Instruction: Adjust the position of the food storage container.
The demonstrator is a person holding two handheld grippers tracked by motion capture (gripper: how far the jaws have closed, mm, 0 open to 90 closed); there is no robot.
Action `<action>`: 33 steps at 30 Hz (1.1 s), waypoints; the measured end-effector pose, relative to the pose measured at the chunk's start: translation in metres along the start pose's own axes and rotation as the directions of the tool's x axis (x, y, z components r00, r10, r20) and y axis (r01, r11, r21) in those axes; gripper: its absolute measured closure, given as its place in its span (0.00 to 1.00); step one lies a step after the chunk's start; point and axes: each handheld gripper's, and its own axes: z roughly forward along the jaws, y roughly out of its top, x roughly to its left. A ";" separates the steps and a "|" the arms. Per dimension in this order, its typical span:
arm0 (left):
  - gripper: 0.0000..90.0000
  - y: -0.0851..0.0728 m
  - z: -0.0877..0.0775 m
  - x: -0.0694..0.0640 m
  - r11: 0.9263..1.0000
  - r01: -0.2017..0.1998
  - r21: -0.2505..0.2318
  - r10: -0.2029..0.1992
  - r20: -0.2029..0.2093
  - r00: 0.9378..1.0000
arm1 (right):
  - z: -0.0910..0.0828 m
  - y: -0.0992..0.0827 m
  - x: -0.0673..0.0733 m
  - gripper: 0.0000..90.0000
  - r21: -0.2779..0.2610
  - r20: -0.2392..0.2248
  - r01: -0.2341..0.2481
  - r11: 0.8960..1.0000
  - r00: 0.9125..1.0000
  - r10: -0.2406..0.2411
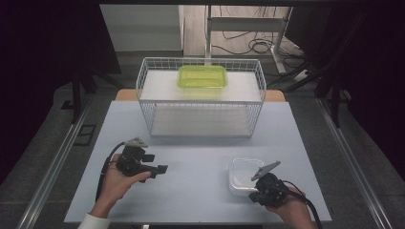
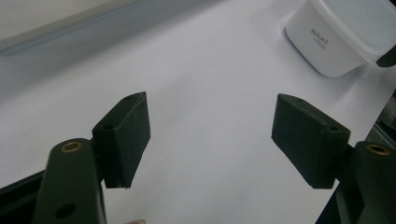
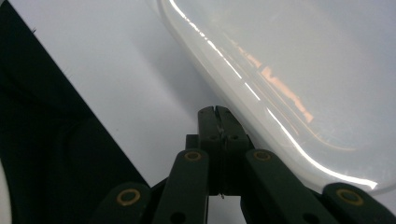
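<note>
— Two grippers sit low in our high view: the left gripper (image 1: 160, 169) at about seven o'clock on the table (image 1: 200, 157), the right gripper (image 1: 254, 191) at about five o'clock.

— What is the right one doing?

— We see its jaws pressed flat together, nothing between them. In the right gripper view the joined tips (image 3: 217, 116) sit right at the rounded edge of the white container (image 3: 299, 70); we cannot tell whether they touch its rim. The container's lid fills the upper right there, toward one o'clock from the tips.

— And where does that container lie on the table?

— In the high view we find the white container (image 1: 243, 174) at about four o'clock, just ahead of the right gripper, whose body overlaps its near corner. It rests flat on the tabletop with its lid on.

— The left claw?

— Spread wide, with nothing in it. In the left gripper view its two pads (image 2: 126, 135) stand well apart over bare table, and the white container (image 2: 341, 37) appears at about one o'clock, well away from them.

— Anything beyond?

— We see a white wire basket (image 1: 200, 98) at twelve o'clock, at the table's far edge, with a green lidded box (image 1: 202, 76) on its upper level.
</note>
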 end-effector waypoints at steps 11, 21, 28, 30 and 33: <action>0.30 0.000 -0.001 0.000 1.000 0.002 -0.002 -0.002 0.001 1.000 | -0.010 -0.002 0.000 0.99 -0.035 -0.011 -0.010 0.999 1.000 0.010; 0.30 0.000 0.001 -0.001 1.000 0.006 -0.004 -0.006 0.001 1.000 | -0.059 -0.018 -0.026 0.99 -0.166 0.042 -0.131 0.977 0.989 0.140; 0.30 0.001 0.003 -0.002 1.000 0.007 -0.002 -0.007 0.000 1.000 | -0.059 -0.023 -0.044 0.99 -0.172 0.100 -0.210 0.962 0.968 0.229; 0.30 0.001 0.004 -0.002 1.000 0.009 -0.002 -0.009 0.001 1.000 | -0.053 -0.022 -0.049 0.99 -0.159 0.109 -0.225 0.961 0.964 0.244; 0.30 0.001 0.004 -0.003 1.000 0.007 -0.002 -0.007 0.003 1.000 | -0.037 -0.019 -0.057 0.99 -0.112 0.136 -0.255 0.960 0.953 0.269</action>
